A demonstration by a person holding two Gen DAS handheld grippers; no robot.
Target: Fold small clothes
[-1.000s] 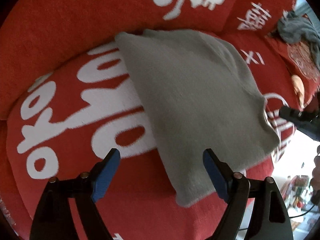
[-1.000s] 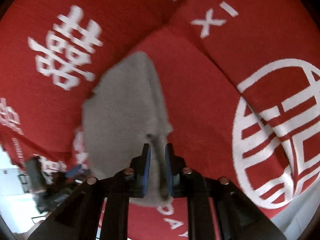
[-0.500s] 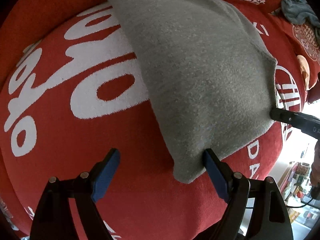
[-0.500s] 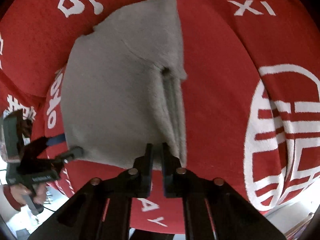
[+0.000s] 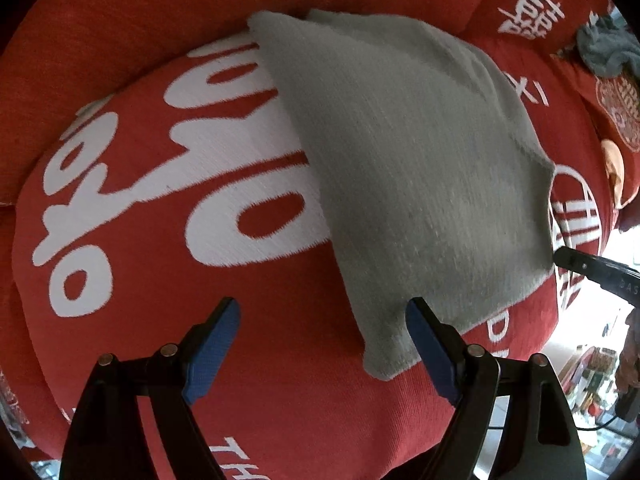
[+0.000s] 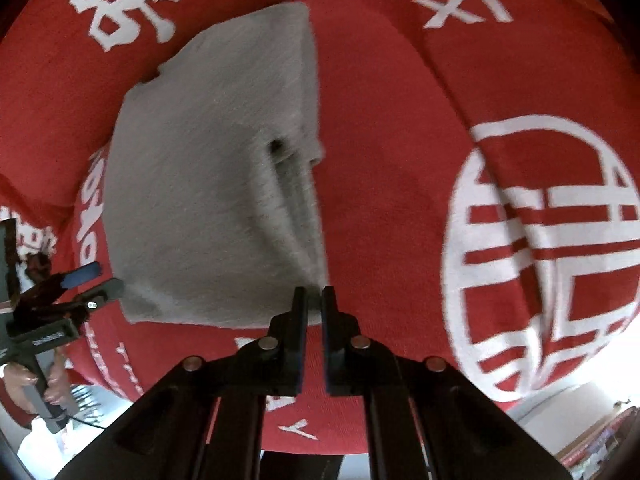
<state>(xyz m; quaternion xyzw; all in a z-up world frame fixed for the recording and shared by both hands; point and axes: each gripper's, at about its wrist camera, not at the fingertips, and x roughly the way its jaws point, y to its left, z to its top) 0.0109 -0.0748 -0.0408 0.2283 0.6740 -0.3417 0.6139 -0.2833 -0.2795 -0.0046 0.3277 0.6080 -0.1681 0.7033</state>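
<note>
A folded grey knit garment (image 5: 408, 168) lies on a red sofa cover with white lettering. My left gripper (image 5: 322, 310) is open, its blue pads astride the garment's near corner, just above the fabric. In the right wrist view the same garment (image 6: 208, 184) lies flat, with a ridge running toward my right gripper (image 6: 315, 294). The right gripper is shut on the garment's near right corner. The left gripper also shows in the right wrist view (image 6: 90, 284), and the right one at the left wrist view's edge (image 5: 560, 256).
The red sofa cushions (image 5: 168, 168) curve down toward the front edge. A dark grey cloth heap (image 5: 608, 50) lies at the far right of the sofa. Room clutter shows beyond the sofa's front edge (image 5: 588, 368).
The left gripper has pulled back a little, so the garment sits farther off. The right gripper has drawn its pinched corner toward the front, flattening the garment.
</note>
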